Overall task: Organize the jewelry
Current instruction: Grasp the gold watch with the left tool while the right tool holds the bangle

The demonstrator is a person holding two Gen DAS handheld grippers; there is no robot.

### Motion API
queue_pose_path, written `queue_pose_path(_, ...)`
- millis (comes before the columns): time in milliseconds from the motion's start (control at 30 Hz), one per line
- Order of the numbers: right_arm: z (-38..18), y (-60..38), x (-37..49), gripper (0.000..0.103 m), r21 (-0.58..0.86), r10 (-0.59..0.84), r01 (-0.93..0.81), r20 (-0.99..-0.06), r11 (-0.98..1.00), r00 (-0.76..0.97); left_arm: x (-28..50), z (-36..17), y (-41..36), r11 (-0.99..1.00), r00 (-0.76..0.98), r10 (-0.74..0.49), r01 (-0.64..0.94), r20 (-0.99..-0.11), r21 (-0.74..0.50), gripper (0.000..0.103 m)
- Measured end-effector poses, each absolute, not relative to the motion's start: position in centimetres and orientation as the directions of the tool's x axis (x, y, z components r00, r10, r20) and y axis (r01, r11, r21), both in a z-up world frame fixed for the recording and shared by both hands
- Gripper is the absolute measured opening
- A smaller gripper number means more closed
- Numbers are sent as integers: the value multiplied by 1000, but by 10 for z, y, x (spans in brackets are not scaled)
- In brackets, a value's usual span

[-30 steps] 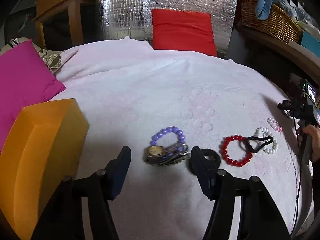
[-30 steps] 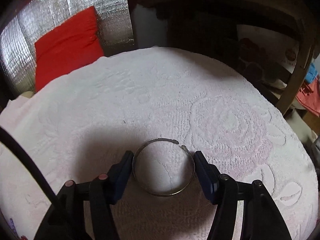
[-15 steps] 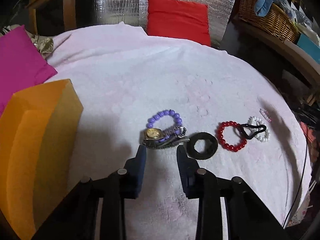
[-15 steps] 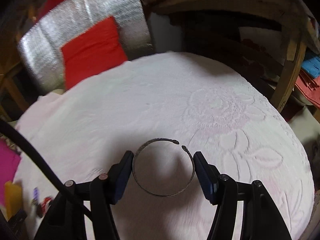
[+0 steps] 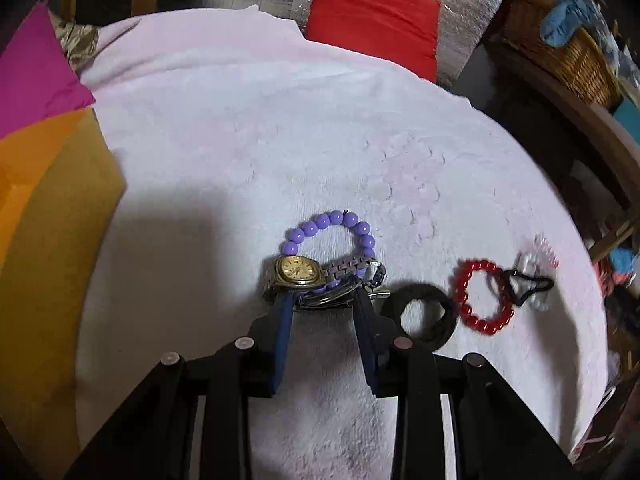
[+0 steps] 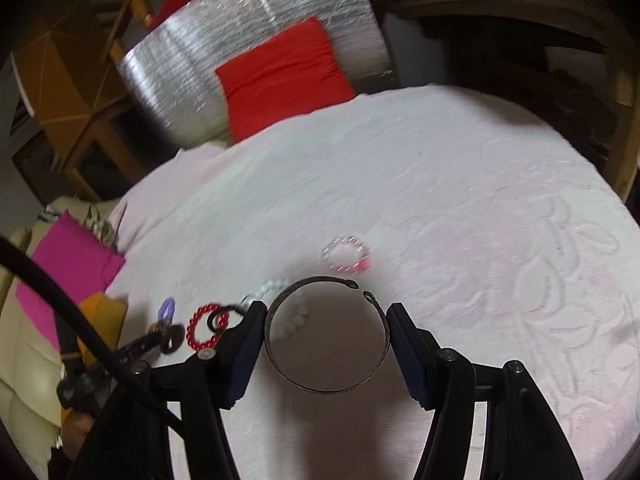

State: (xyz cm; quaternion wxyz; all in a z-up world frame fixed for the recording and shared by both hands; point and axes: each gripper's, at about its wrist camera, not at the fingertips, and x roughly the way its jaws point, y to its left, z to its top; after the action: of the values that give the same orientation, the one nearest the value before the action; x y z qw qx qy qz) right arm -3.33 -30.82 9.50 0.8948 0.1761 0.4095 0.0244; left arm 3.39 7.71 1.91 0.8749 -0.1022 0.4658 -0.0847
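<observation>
— Looking along our left tongs (image 5: 320, 300), what do we have?
— Our watch (image 5: 298, 271), gold face up, lying on the white cloth (image 5: 280, 140) over part of the purple bracelet (image 5: 332, 224). Our two tips sit at either side of the watch's near band, narrowed against it; whether the pads truly press we cannot tell.
— And beside it?
— A black ring (image 5: 420, 316) just right of the tongs, then the red bracelet (image 5: 480, 300) with a black tie (image 5: 524, 286) lying across its far edge and a blurred white bracelet (image 5: 532, 264) under that tie. A yellow box (image 5: 48, 220) stands at the left, a pink cushion (image 5: 28, 76) behind it, a red cushion (image 5: 372, 16) at the far end.
— Our right tongs (image 6: 326, 334)?
— Clenched on the bangle (image 6: 326, 388), a thin open metal hoop, one pad on each side, gap in the hoop facing away from us. It hangs above the cloth, casting a shadow.
— Anything past it?
— A small pink bracelet (image 6: 346, 254), blurred, beyond the bangle. The left tongs and the beads show low at the left.
</observation>
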Motion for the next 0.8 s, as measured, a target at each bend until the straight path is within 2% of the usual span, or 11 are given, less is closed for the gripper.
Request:
queue_pose_path(33,91,-305,-30,64,344,205,90,-728,935,654,35,20,77,962,558,-251,55,-791,-267,27)
queue_pose_path(133,80,-295,-22,65,344,225,72,-743,936,630,35,21,75,965,575,-244,62,-781,-256,23)
queue_pose_path(167,77,-291,-19,64,343,232,62,-747,937,622,36,21,75,964,575,-245,61,-781,-258,14)
queue_pose_path(233,74,-288,-25,64,343,241,50,-750,938,616,36,20,75,963,572,-251,64,-781,-262,9)
queue_pose_path(467,74,-281,-29,64,331,236,39,-746,943,623,26,31,70,956,594,-285,115,-752,-271,2)
queue_pose_path(700,75,-284,-30,64,334,232,49,-745,941,626,24,35,74,970,617,-230,82,-753,-229,5)
queue_pose_path(733,74,-284,-29,64,334,233,47,-745,941,625,26,33,75,970,611,-228,77,-758,-230,9)
queue_pose_path(800,73,-282,-29,64,333,233,48,-747,942,623,30,29,75,973,603,-214,62,-769,-222,29)
